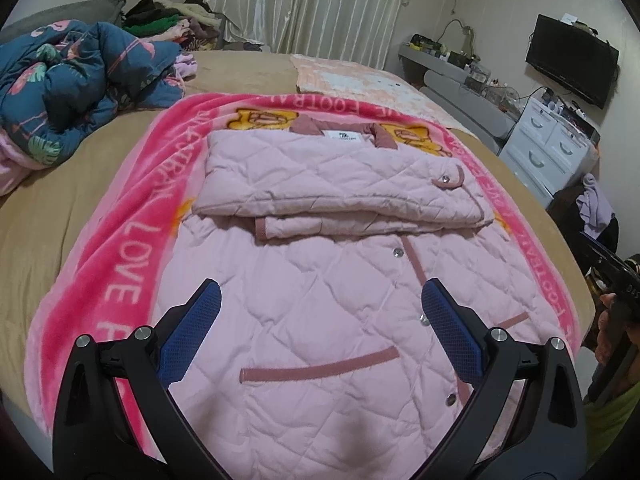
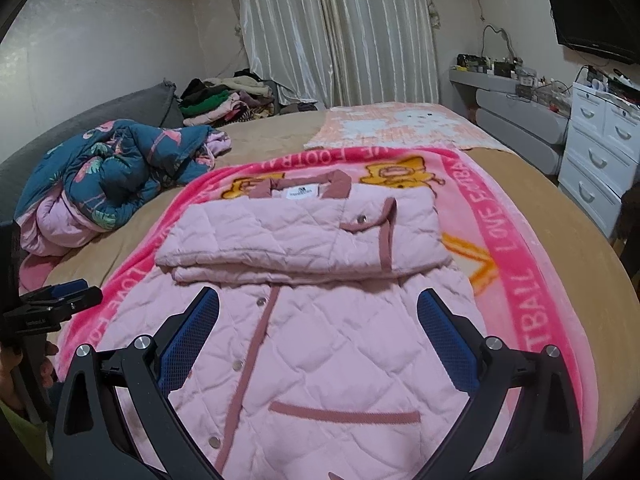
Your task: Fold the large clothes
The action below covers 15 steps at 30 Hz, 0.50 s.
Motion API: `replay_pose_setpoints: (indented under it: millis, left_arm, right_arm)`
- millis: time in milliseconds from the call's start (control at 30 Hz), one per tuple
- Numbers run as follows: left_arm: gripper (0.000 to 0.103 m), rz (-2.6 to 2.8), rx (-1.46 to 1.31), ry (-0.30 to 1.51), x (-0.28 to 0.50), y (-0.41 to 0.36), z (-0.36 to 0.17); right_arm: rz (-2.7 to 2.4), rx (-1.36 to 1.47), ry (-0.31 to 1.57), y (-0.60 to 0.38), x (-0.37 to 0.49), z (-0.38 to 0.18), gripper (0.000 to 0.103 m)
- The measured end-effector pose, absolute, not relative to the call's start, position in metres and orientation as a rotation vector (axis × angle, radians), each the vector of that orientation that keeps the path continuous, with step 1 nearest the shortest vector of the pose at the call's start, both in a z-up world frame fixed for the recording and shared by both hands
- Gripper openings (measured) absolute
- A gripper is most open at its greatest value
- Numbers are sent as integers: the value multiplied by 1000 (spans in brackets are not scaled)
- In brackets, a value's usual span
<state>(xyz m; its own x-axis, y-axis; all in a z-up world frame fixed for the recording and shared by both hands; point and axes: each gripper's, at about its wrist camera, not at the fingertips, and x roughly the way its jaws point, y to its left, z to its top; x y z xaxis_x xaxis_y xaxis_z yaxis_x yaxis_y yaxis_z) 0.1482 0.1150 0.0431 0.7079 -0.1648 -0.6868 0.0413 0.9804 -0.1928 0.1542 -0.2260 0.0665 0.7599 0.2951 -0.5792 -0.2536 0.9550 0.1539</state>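
Both the left gripper point(image 1: 322, 294) and right gripper point(image 2: 318, 302) hover spread and empty, the pink quilted coat point(image 1: 320, 320) lying between and beyond their jaws, where an uneven hem pinch could skew the fold.

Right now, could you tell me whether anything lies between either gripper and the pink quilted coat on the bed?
Nothing visible does. The left gripper and right gripper both hang open directly over the lower half of the pink quilted coat, whose sleeves are already folded across the chest. Only bare quilted fabric lies below the pads.
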Motion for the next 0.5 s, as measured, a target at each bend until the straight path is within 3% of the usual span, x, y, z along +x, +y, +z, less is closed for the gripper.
replay_pose_setpoints:
  millis: [500]
  left_arm:
    - [94,-59,-157,809,126,135,14]
  right_arm:
    - [248,43,712,-248,134,31,99]
